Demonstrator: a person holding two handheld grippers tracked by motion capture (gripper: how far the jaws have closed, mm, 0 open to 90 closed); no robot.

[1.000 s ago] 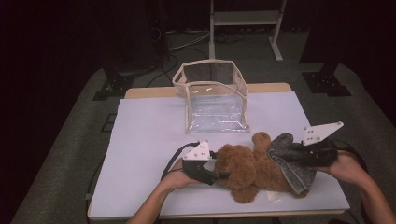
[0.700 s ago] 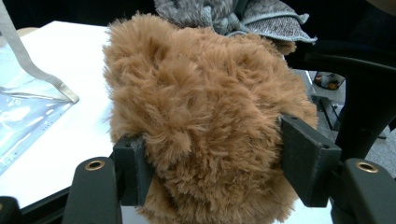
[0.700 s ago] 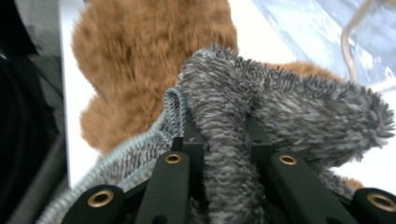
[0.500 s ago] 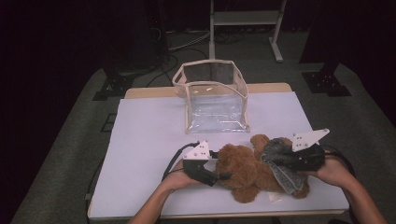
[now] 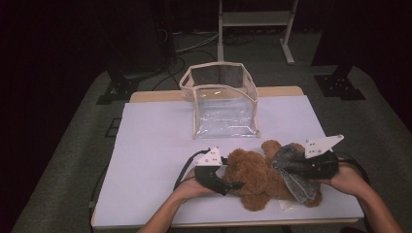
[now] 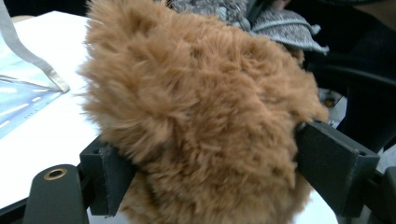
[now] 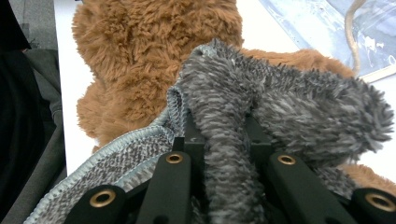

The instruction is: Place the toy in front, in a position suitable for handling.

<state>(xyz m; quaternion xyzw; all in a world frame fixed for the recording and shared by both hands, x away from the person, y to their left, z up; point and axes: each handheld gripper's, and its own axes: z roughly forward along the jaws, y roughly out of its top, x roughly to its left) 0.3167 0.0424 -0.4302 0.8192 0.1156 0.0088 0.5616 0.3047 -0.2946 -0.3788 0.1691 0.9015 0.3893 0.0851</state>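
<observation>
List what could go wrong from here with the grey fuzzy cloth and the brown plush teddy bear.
1. The right tongs pinch only a narrow fold of the grey fuzzy cloth; a pull could likely slip it free.
2. The left tongs have just been opening around the brown plush teddy bear, with its fur between the jaws, so the bear may shift when the cloth is tugged.
3. The bear lies near the front edge of the white table and could slide off.
</observation>
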